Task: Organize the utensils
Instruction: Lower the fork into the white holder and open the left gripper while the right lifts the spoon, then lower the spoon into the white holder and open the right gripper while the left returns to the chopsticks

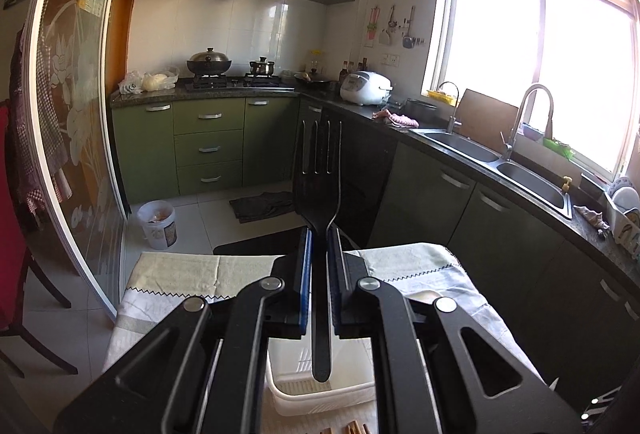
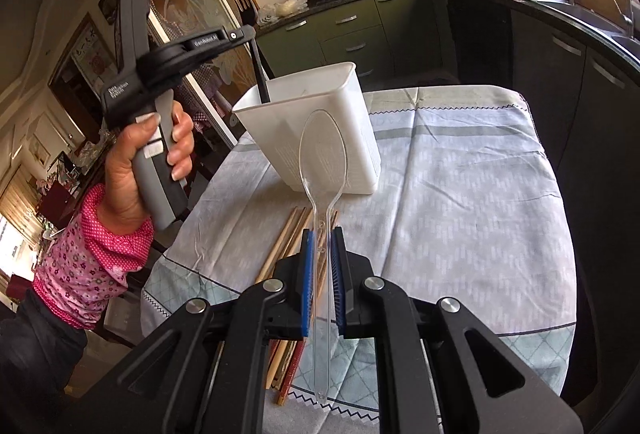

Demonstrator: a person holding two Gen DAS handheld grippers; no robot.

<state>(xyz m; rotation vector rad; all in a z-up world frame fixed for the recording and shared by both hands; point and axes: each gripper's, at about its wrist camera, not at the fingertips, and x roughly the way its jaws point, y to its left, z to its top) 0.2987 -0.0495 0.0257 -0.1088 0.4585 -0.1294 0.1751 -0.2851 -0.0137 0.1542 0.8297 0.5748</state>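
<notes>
My left gripper (image 1: 319,234) is shut on a black plastic fork (image 1: 318,170), tines up. The fork's handle end hangs just inside the white utensil holder (image 1: 288,394) below. In the right wrist view the left gripper (image 2: 250,30) holds the black fork (image 2: 256,46) upright, its handle dipping into the white holder (image 2: 360,138) on the table. My right gripper (image 2: 320,234) is shut on a clear plastic spoon (image 2: 323,154), bowl forward, held above the table in front of the holder.
A bundle of wooden chopsticks (image 2: 286,242) lies on the pale tablecloth (image 2: 460,194) under my right gripper. Dark kitchen cabinets (image 2: 560,74) stand to the right of the table. A glass sliding door (image 1: 72,114) is on the left.
</notes>
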